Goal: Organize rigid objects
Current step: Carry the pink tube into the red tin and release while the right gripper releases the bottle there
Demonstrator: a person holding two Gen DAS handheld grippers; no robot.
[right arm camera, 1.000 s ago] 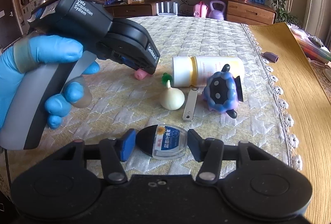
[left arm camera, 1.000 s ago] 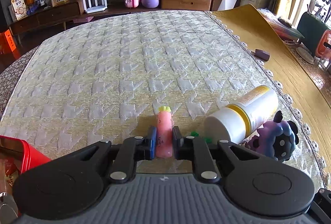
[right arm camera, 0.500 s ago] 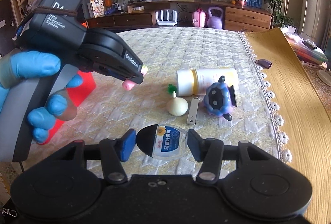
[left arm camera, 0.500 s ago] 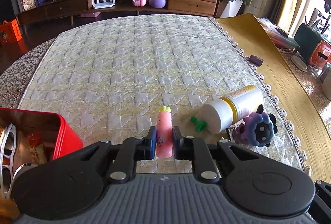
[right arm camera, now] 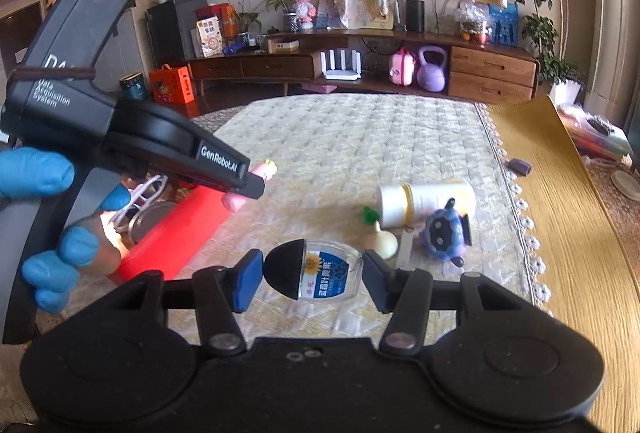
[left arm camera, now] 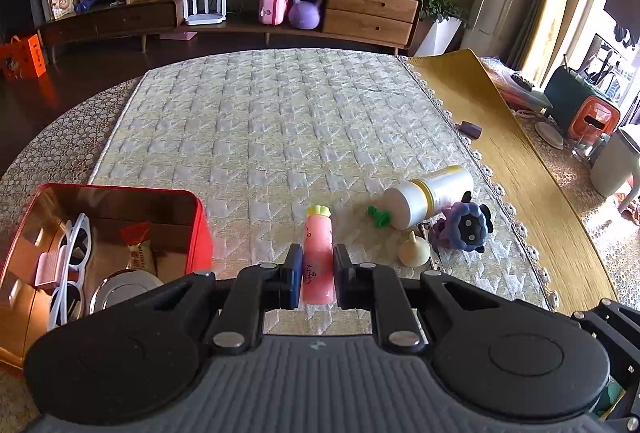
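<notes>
My left gripper (left arm camera: 316,275) is shut on a pink carrot-shaped toy (left arm camera: 317,257) and holds it above the quilted mat, just right of the open red tin (left arm camera: 192,213). In the right wrist view the left gripper (right arm camera: 240,189) hangs over the tin's edge (right arm camera: 176,233) with the pink toy (right arm camera: 262,169) in its jaws. My right gripper (right arm camera: 312,275) is shut on a clear jar with a black cap and a blue sunflower label (right arm camera: 316,275), held above the mat. On the mat lie a white bottle (left arm camera: 432,193), a purple plush toy (left arm camera: 466,225), a garlic-shaped toy (left arm camera: 414,253) and a green piece (left arm camera: 378,215).
The red tin holds white sunglasses (left arm camera: 72,273), a metal lid (left arm camera: 124,291) and a snack packet (left arm camera: 140,255). A flat metal strip (right arm camera: 406,245) lies by the garlic toy. A yellow mat (left arm camera: 520,169) covers the table's right side, with a small purple block (left arm camera: 470,129) at its edge.
My left gripper has risen and moved left with the pink toy, bringing the red tin into view beside it. My right gripper has lifted a little with the jar.
</notes>
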